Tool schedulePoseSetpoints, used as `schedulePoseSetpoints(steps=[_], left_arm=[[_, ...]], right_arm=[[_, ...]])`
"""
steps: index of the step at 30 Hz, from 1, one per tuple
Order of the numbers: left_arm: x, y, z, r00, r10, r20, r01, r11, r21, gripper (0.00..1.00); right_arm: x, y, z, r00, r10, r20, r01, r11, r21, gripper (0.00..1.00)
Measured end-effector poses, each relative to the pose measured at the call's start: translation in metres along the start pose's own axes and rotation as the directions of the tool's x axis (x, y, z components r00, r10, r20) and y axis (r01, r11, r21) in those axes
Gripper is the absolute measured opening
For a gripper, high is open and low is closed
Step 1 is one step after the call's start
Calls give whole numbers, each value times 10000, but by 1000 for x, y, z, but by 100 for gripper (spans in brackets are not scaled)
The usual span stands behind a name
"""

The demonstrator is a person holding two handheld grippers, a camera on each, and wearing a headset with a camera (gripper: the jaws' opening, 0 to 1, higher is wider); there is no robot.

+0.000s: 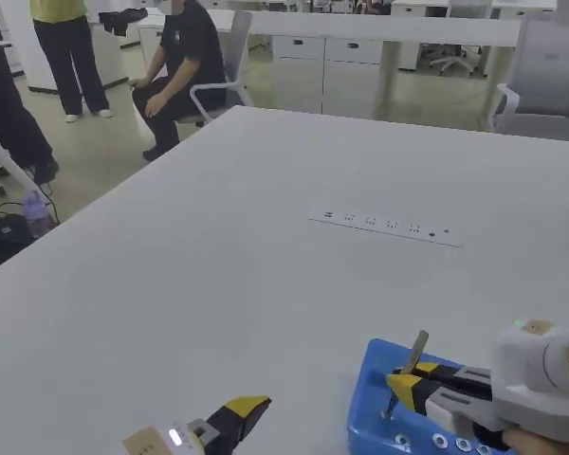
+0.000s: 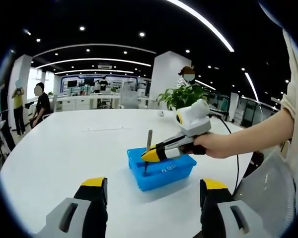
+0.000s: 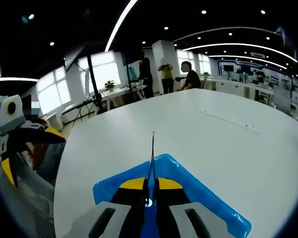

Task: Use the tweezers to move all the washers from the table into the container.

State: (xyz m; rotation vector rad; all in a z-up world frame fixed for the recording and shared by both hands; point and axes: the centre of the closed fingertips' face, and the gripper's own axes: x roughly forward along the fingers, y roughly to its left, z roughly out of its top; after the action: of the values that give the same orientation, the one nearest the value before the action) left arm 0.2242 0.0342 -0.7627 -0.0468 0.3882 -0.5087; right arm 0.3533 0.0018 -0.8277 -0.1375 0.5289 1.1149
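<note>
The tweezers [image 1: 413, 354] are being clamped between the closed fingers [image 3: 134, 184] of the right gripper [image 1: 403, 384], which is being held by a hand [image 2: 216, 145] over the blue container [image 1: 362, 408]. The tweezers are being kept nearly upright, with the tip lowered inside the container; whether the tip is touching the floor of the container cannot be told. Several washers [image 1: 439, 441] are being shown lying in a row inside the container, along its near wall in the head view. The container is being carried by the white surface [image 1: 218, 284], near its front edge. The left gripper [image 1: 256, 414] is being held beside the container, apart from it, with its fingers [image 2: 94, 182] spread wide and nothing between them. A power strip [image 1: 384, 226] is being seen farther back on the surface.
</note>
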Motion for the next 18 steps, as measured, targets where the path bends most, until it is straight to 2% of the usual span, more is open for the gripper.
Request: schedulePoseSetpoints(steps=[6, 9, 10, 11, 13, 16, 18], left_arm=[[1, -4, 1, 9997, -247, 79, 248, 9995, -187, 76], [0, -5, 7, 9988, -296, 398, 312, 9988, -385, 78], [-1, -4, 9, 9986, -246, 477, 266, 9987, -433, 79], [-1, -2, 9, 9987, -179, 485, 203, 9986, -491, 78], [-3, 1, 12, 9977, -89, 666, 133, 9977, -663, 76], [-5, 0, 14, 9967, -216, 777, 294, 9945, -1006, 72], [-5, -2, 15, 9965, -247, 797, 315, 9959, -851, 65]], right_arm=[[-1, 2, 2, 9999, 80, 135, -78, 9998, -171, 4], [-5, 3, 7, 9995, 12, 314, 11, 9974, -716, 4], [-6, 4, 10, 9992, 75, 382, -49, 9978, -664, 4], [-8, 6, 18, 9974, 224, 685, -187, 9984, -540, 4], [-15, 5, 28, 9954, 175, 938, -125, 9985, -536, 4], [-27, 9, 44, 9888, 187, 1478, -115, 9987, -491, 4], [-39, 16, 53, 9841, 268, 1755, -188, 9987, -468, 4]])
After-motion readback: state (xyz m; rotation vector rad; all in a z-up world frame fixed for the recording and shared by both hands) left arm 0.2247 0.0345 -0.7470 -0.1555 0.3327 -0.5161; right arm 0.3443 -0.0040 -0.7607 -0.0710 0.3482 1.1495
